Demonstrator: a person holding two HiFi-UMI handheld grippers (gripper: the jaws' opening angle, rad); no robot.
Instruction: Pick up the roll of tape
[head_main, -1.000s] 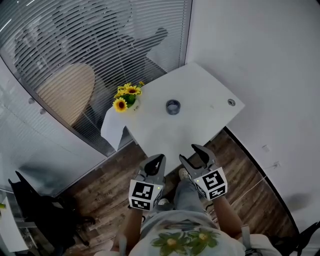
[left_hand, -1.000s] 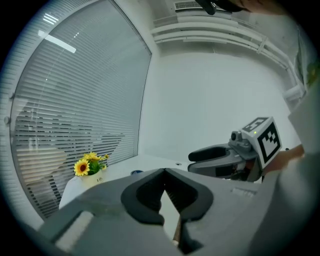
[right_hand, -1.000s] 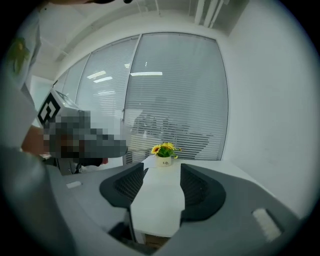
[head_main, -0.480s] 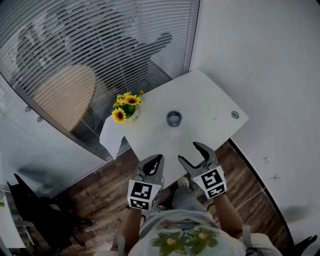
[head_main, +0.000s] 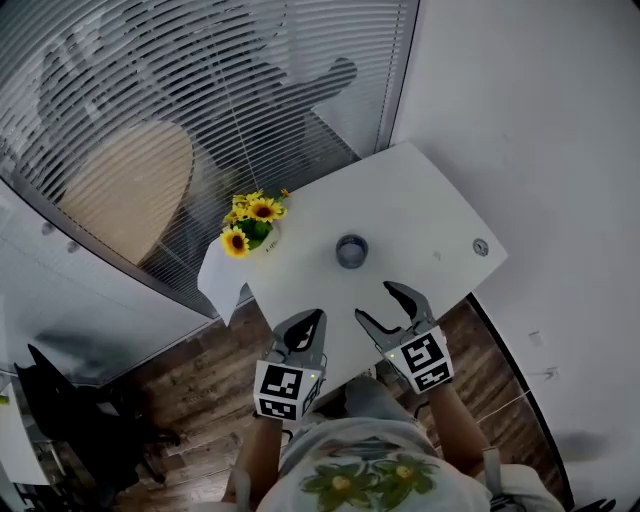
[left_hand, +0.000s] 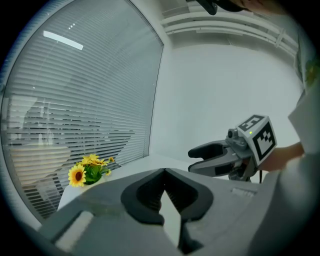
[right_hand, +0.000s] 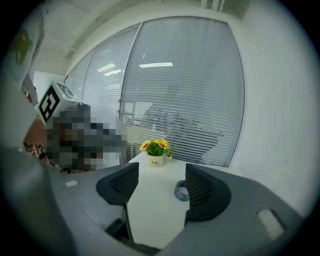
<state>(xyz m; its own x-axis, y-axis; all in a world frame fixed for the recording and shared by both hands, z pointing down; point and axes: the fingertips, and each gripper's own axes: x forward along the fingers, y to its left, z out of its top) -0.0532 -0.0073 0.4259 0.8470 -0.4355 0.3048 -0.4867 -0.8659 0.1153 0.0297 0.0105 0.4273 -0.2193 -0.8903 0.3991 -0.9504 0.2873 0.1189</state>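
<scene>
The roll of tape (head_main: 351, 250) is a dark grey-blue ring lying flat near the middle of the white table (head_main: 420, 210). In the right gripper view the tape (right_hand: 180, 191) shows just ahead, partly hidden behind the right-hand finger. My right gripper (head_main: 378, 303) hangs over the table's near part, short of the tape, jaws wide open and empty (right_hand: 161, 175). My left gripper (head_main: 316, 320) is beside it at the table's near edge, jaws shut on nothing (left_hand: 164, 172). The left gripper view also shows the right gripper (left_hand: 196, 160) open.
A small white pot of sunflowers (head_main: 250, 222) stands at the table's left corner. A round cable grommet (head_main: 481, 247) sits near the right corner. Slatted blinds on glass (head_main: 200, 90) and a white wall (head_main: 540, 120) bound the table. A black chair (head_main: 70, 420) stands at lower left.
The person has stepped towards the table. Both grippers have moved forward from above the wooden floor to the table's near edge, and the tape is closer to them.
</scene>
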